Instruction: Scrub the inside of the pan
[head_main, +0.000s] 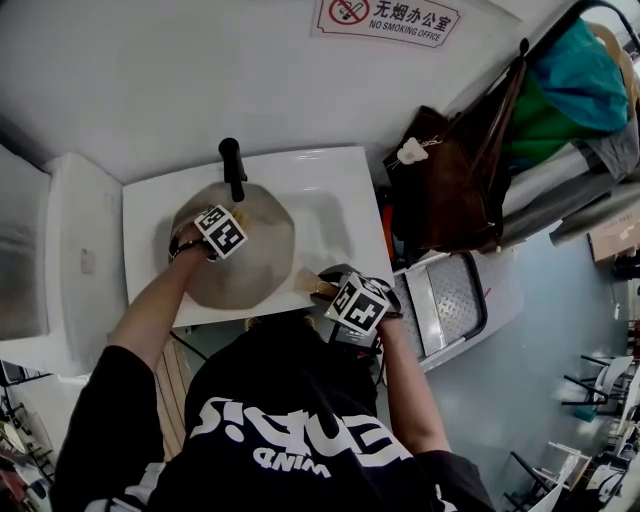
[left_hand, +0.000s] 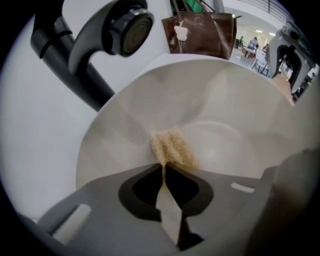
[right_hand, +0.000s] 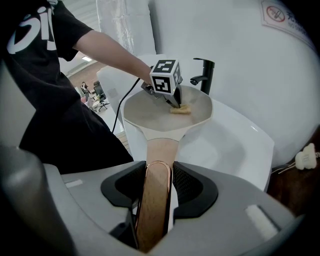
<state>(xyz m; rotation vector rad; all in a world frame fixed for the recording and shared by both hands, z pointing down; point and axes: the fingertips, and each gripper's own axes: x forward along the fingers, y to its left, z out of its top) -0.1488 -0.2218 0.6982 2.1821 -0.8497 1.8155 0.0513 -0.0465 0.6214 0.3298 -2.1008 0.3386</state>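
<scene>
A cream pan (head_main: 240, 250) sits in the white sink, its wooden handle (right_hand: 156, 195) pointing toward me. My right gripper (right_hand: 156, 187) is shut on that handle, seen in the head view at the sink's front right corner (head_main: 358, 303). My left gripper (head_main: 218, 232) reaches into the pan and is shut on a small tan scrub pad (left_hand: 170, 147), which is pressed against the pan's inner surface (left_hand: 235, 120). In the right gripper view the pad (right_hand: 181, 110) lies under the left gripper (right_hand: 167, 80) near the pan's far side.
A black faucet (head_main: 233, 168) stands at the back of the white sink (head_main: 330, 215), close above the pan. A brown bag (head_main: 450, 180) hangs to the right, with a folded grey chair (head_main: 450, 300) below it. A white wall runs behind the sink.
</scene>
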